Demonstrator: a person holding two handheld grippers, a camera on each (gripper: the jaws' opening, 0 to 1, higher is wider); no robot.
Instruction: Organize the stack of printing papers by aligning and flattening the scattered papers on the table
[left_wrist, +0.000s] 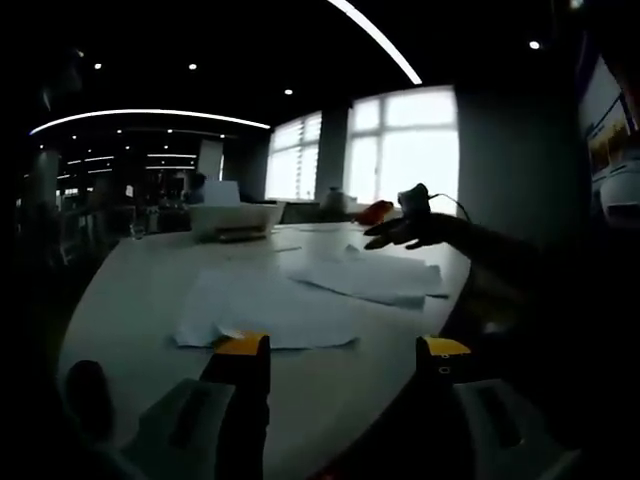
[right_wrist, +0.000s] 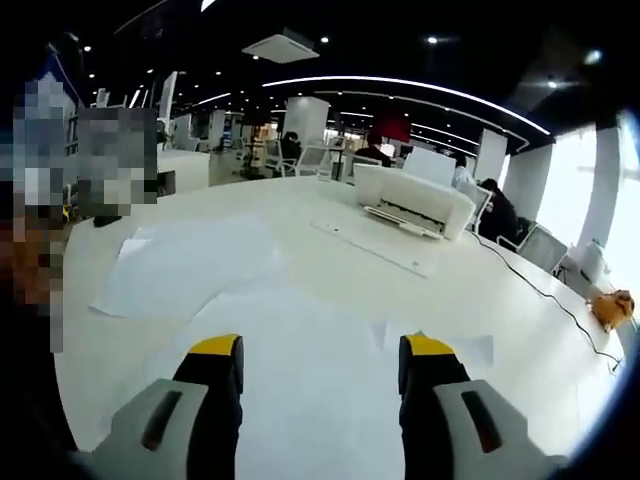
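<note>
Dim open-plan office surrounds a broad white surface (left_wrist: 130, 290), with bright windows (left_wrist: 400, 145) at the back of the left gripper view and curved ceiling lights overhead.

In the left gripper view, the left hand-held gripper (left_wrist: 343, 352) rises from the bottom with its yellow-tipped jaws apart and nothing between them, hovering over the near edge of the surface. Just beyond its left jaw lies a loose spread of papers (left_wrist: 265, 312), flat but uneven at the edges. Farther right sits a second, rumpled pile (left_wrist: 375, 275), its sheets askew. Behind the sheets, at the far left, a white printer (left_wrist: 235, 218) stands on the surface. At the right, a person's hand (left_wrist: 410, 232) reaches in above the far side of the second pile; whether it touches the sheets cannot be told.

In the right gripper view, the right hand-held gripper (right_wrist: 320, 350) also has its jaws apart and empty, held over paper that lies across the surface. To the left a large sheet (right_wrist: 190, 265) lies flat, well away from the jaws. Another sheet (right_wrist: 310, 390) lies directly under the jaws, with a corner sticking out at the right. The printer (right_wrist: 415, 200) stands beyond, right of centre, and a thin black cable (right_wrist: 540, 290) trails along the surface toward the right edge.
</note>
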